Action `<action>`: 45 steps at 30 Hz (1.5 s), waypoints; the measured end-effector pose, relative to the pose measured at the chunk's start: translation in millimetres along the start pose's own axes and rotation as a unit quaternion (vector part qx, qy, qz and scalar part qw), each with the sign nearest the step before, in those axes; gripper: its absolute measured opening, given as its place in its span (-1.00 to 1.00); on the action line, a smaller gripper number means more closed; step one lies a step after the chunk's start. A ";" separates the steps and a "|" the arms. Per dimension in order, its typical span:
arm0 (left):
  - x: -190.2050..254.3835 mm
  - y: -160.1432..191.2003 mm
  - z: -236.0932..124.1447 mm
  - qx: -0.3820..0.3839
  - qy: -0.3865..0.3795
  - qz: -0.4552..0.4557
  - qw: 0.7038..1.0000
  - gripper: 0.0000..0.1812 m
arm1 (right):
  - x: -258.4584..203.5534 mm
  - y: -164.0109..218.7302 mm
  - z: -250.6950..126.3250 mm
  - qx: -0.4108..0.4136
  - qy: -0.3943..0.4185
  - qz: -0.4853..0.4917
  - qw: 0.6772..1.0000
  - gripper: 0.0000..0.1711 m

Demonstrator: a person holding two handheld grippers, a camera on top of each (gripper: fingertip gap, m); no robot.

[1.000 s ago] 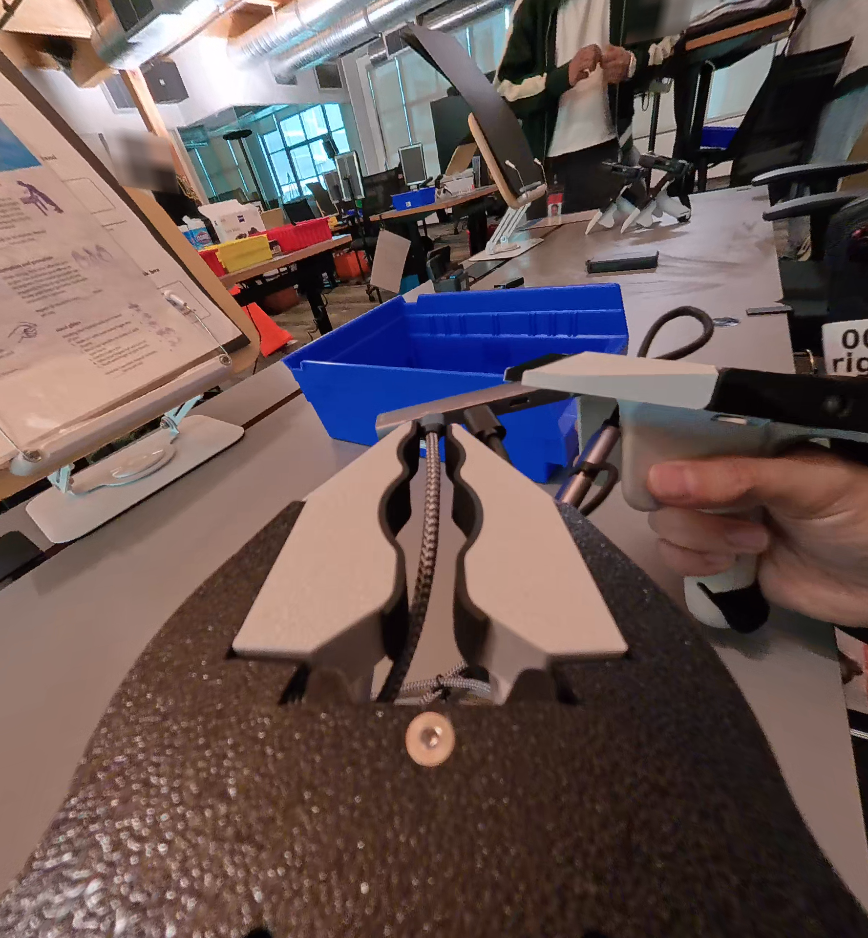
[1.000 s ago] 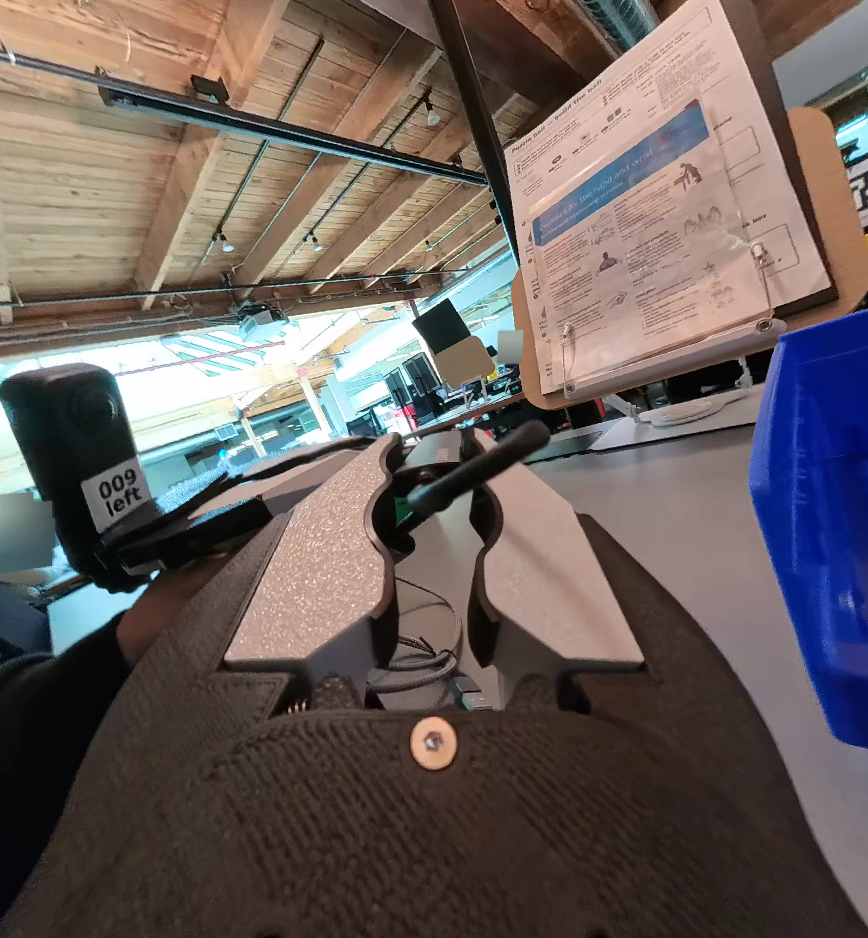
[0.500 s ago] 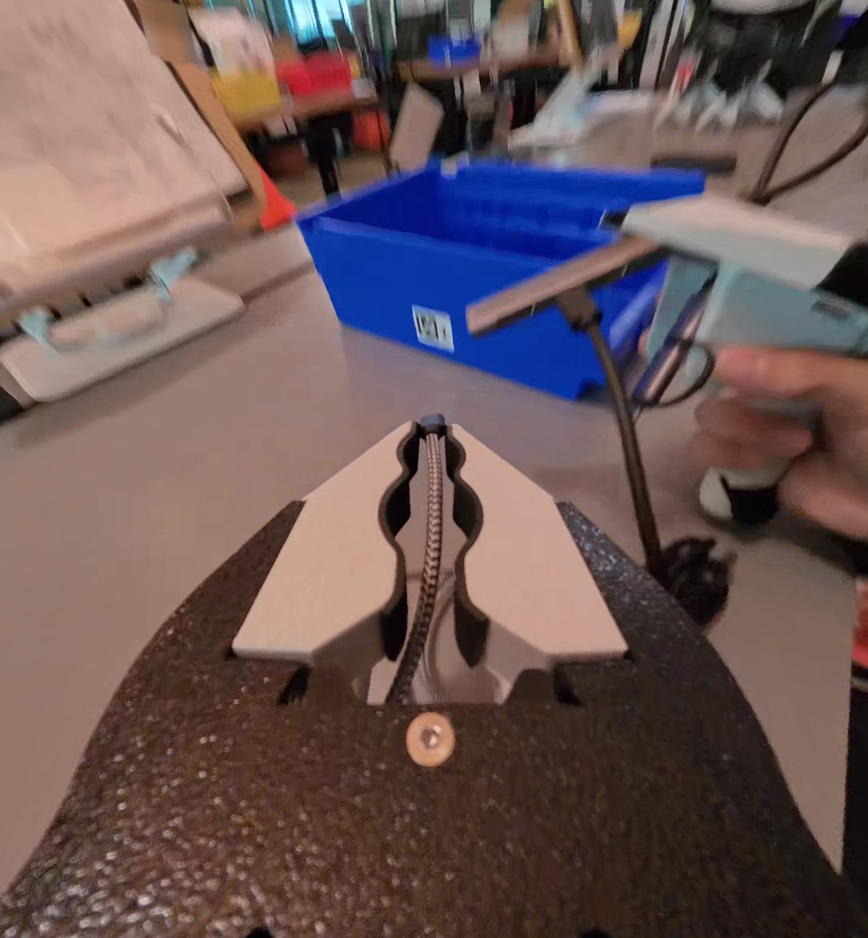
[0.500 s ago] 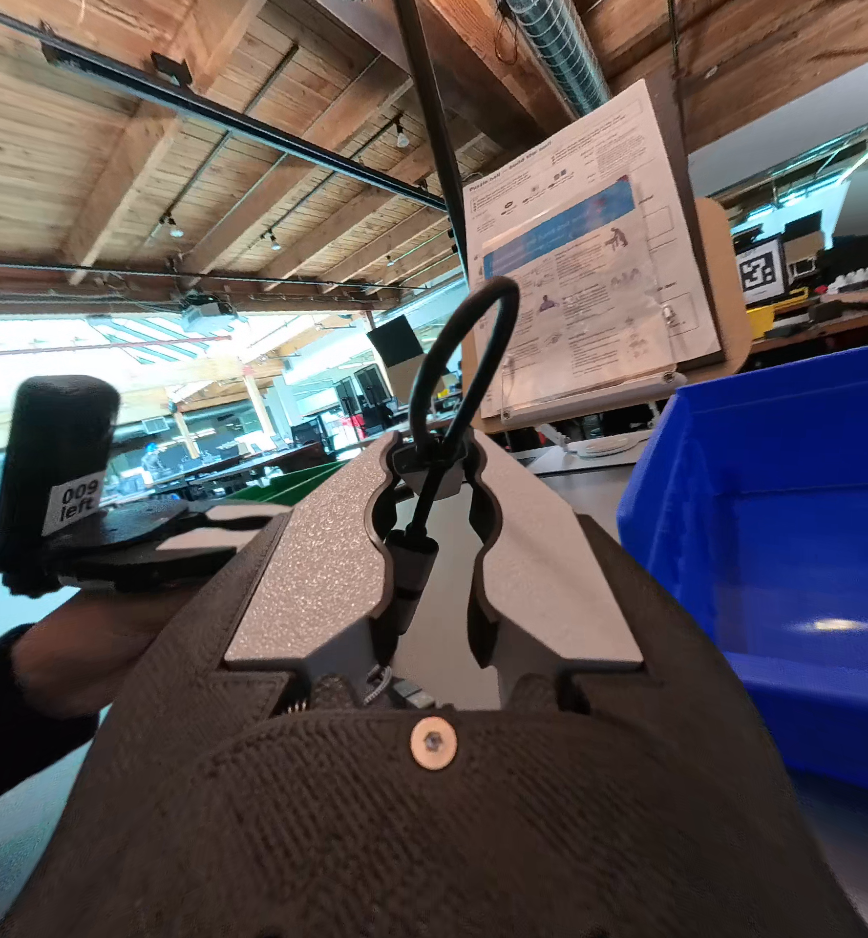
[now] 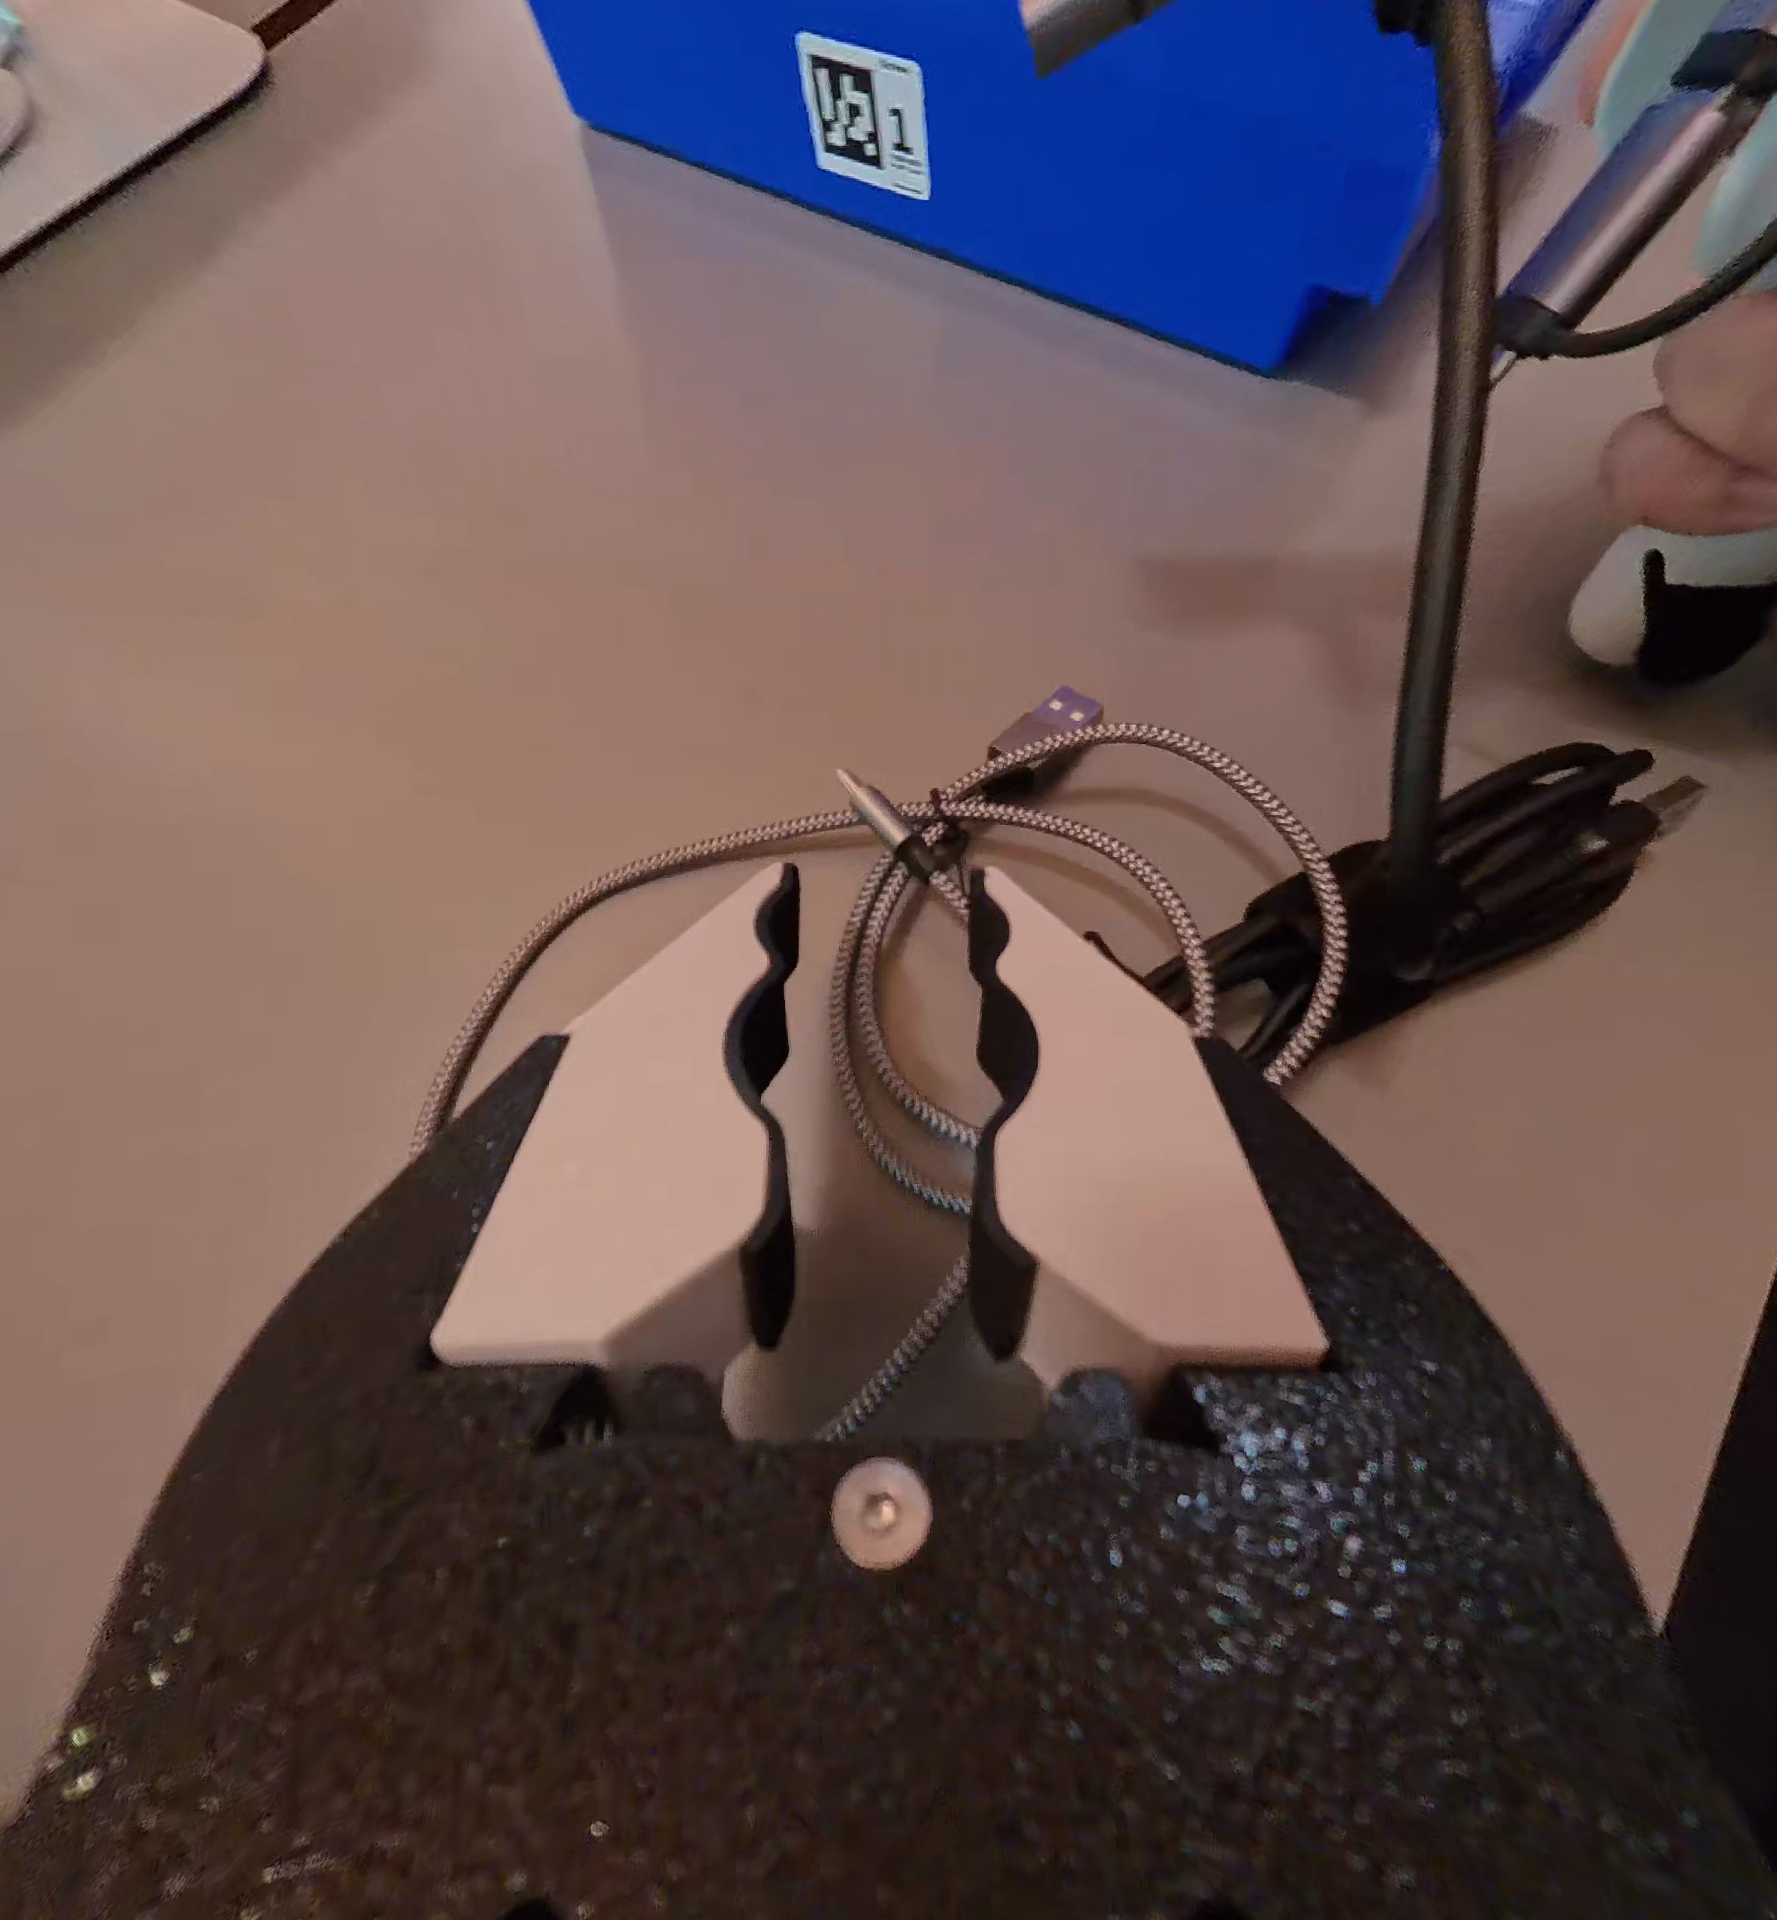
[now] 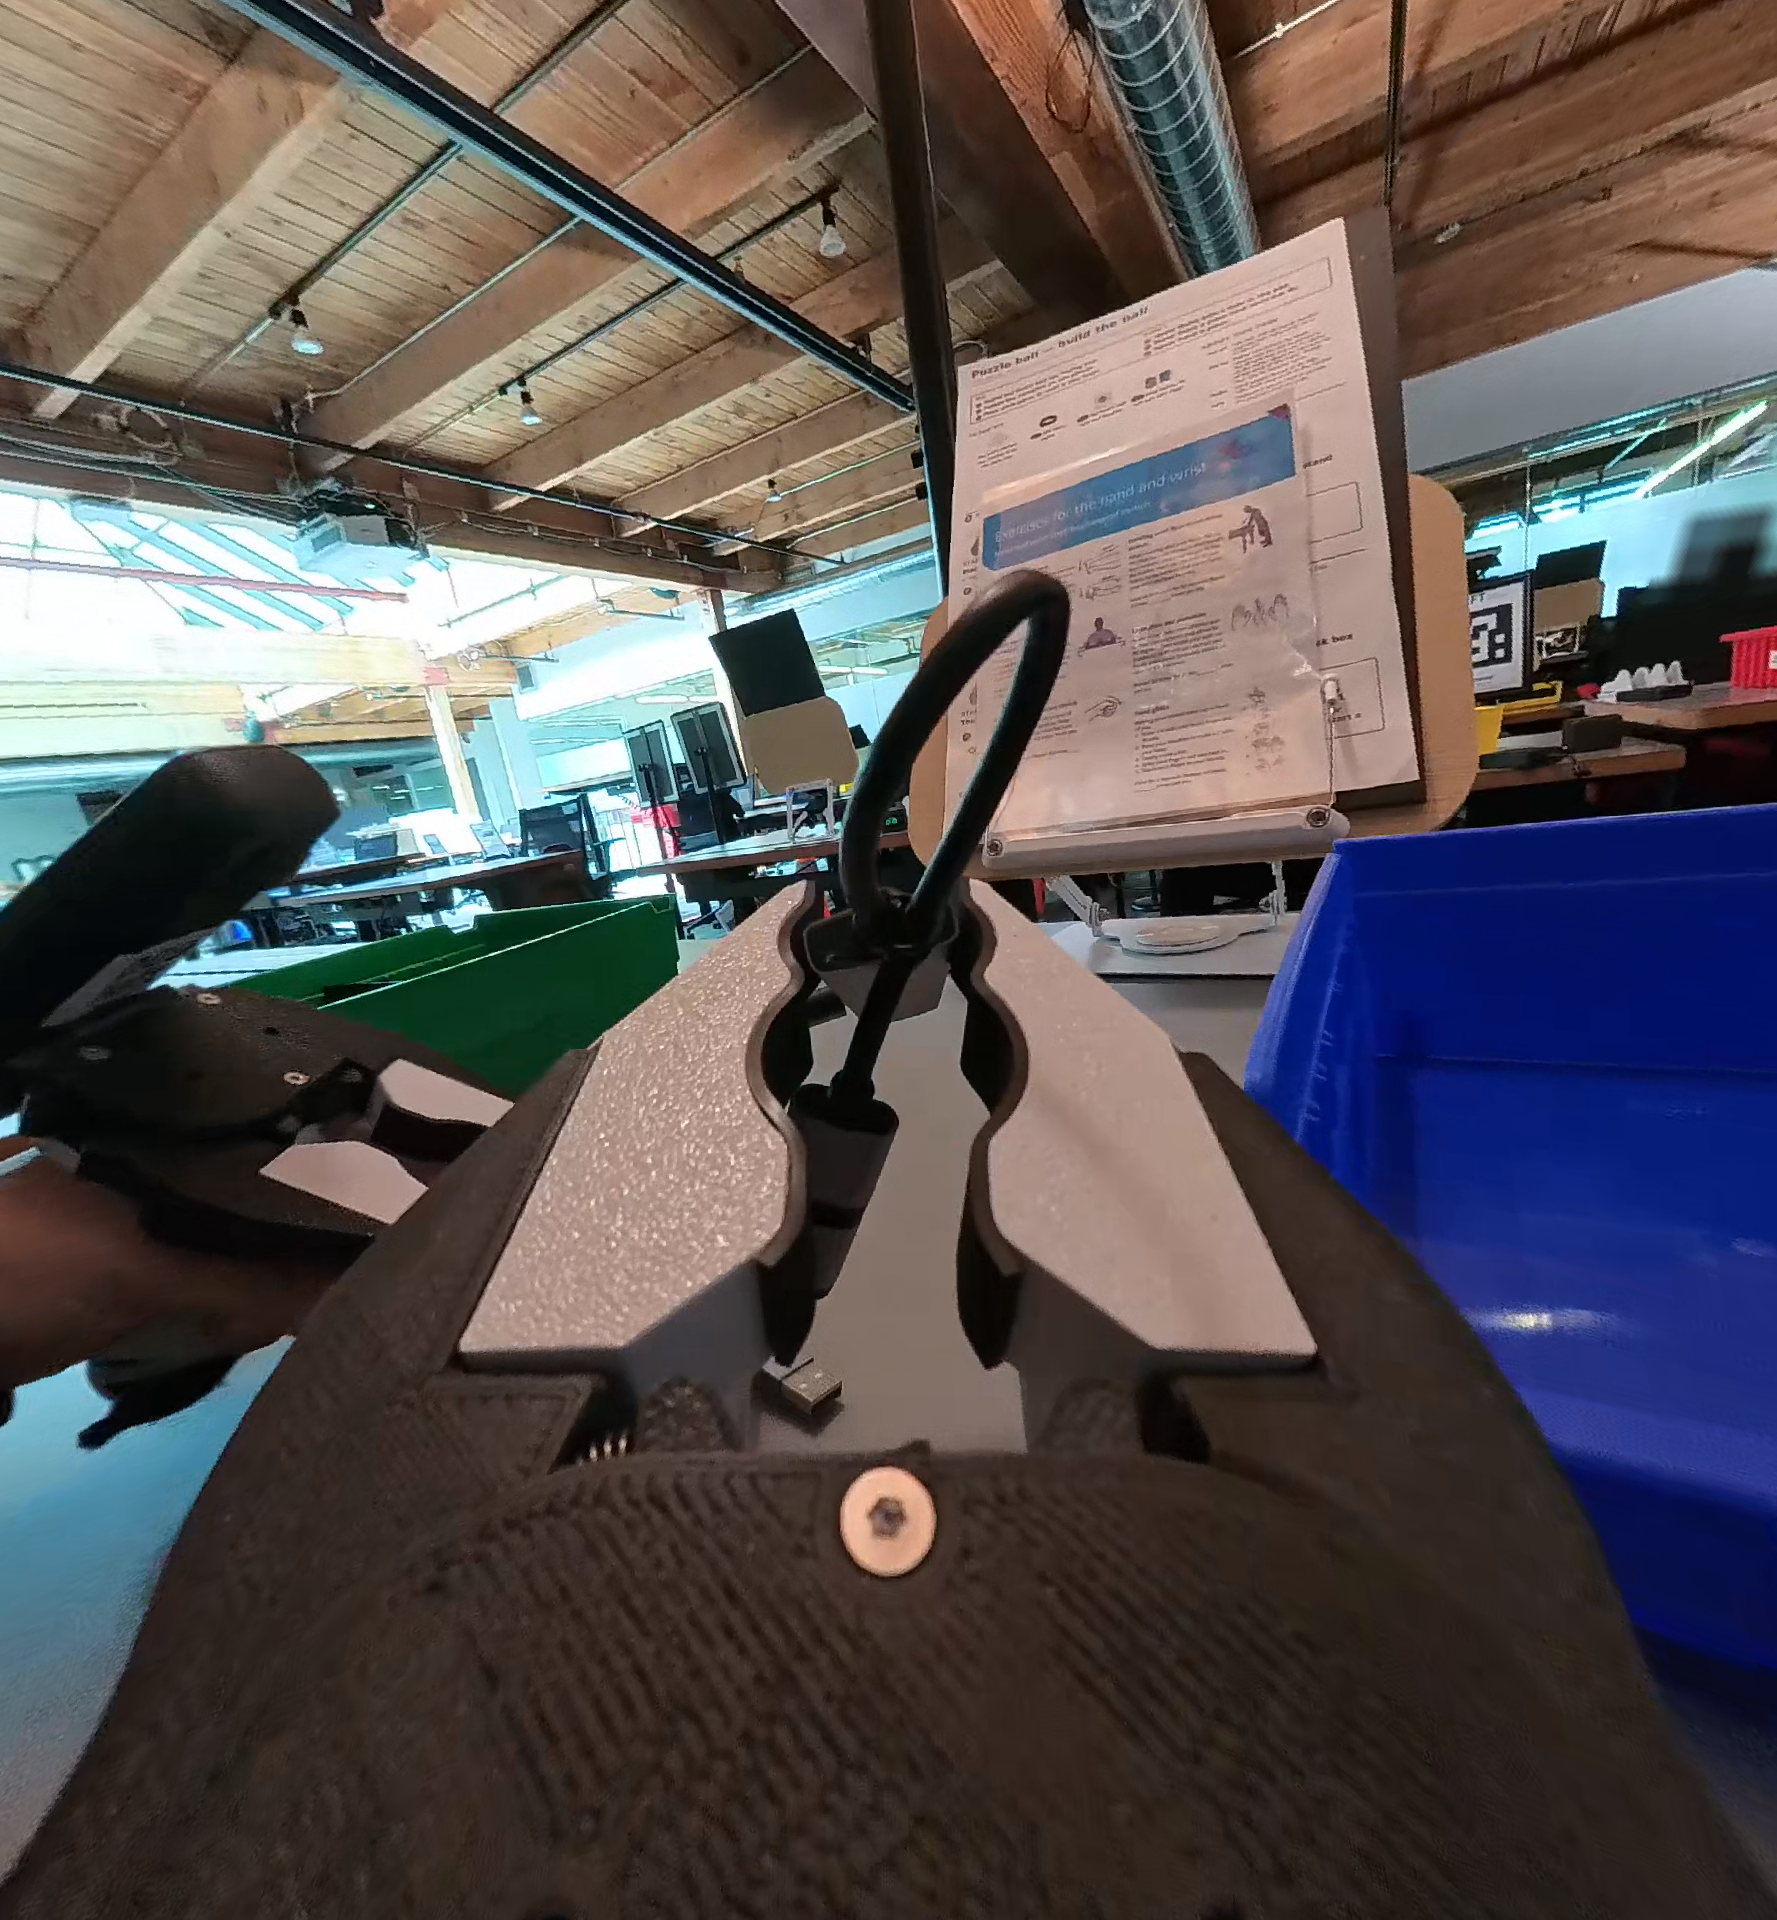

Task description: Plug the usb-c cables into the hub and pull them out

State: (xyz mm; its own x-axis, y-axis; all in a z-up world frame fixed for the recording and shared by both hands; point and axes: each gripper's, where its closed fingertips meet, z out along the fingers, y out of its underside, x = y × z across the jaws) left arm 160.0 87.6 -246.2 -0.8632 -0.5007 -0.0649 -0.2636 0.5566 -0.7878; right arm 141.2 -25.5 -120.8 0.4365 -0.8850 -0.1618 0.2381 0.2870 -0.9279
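Left gripper gapes empty over the braided cable lying loose on the table. Right gripper clamps the hub aloft at 1 o'clock, so we judge 1 black cable remains to pull.

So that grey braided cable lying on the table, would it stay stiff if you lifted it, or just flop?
The braided cable would probably flop: it lies in loose curves on the table. The small tie around its loops should keep them bunched. It looks thin, so likely light, and a nudge from the open left gripper would probably slide it.
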 end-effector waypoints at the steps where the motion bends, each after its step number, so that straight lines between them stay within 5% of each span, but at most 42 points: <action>1: 0.6 1.7 -0.8 -0.005 -0.006 -0.002 1.000 -0.65 | -0.8 0.2 0.1 -0.001 -0.001 -0.003 1.000 -0.73; 6: 8.3 -25.5 -12.8 0.047 -0.034 0.002 0.998 -0.62 | -10.5 -1.2 -0.4 0.008 -0.032 0.001 0.999 -0.73; 9: 24.5 -67.5 -26.4 0.148 0.080 -0.142 0.976 -0.61 | -30.1 -9.8 -2.4 0.029 -0.097 0.019 0.995 -0.74; 12: 27.2 -102.3 -41.4 0.232 0.240 -0.305 0.892 -0.57 | -47.4 -19.5 -5.7 0.048 -0.147 0.035 0.987 -0.73; 15: 42.9 -114.1 -49.3 0.235 0.384 -0.383 0.807 -0.60 | -59.5 -23.2 -8.0 0.060 -0.177 0.030 0.982 -0.73; 21: 56.7 -125.3 -61.8 0.231 0.504 -0.422 0.718 -0.93 | -65.8 -6.7 -9.7 0.027 -0.199 -0.079 0.976 -0.74; 30: 53.6 -118.8 -50.6 0.131 0.467 -0.408 0.773 -0.94 | -60.8 12.7 -8.8 -0.025 -0.167 -0.238 0.957 -0.73; 45: 46.4 -121.7 -43.3 0.135 0.455 -0.439 0.763 -0.93 | -50.8 25.8 -2.6 -0.044 -0.078 -0.368 0.925 -0.73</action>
State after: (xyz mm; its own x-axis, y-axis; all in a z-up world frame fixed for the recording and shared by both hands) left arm 133.4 25.3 -126.9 -0.3781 0.1347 0.9159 -0.9203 0.0532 -0.3877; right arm 122.9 25.9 -137.5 0.3050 -0.7633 0.5695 0.4530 -0.4097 -0.7918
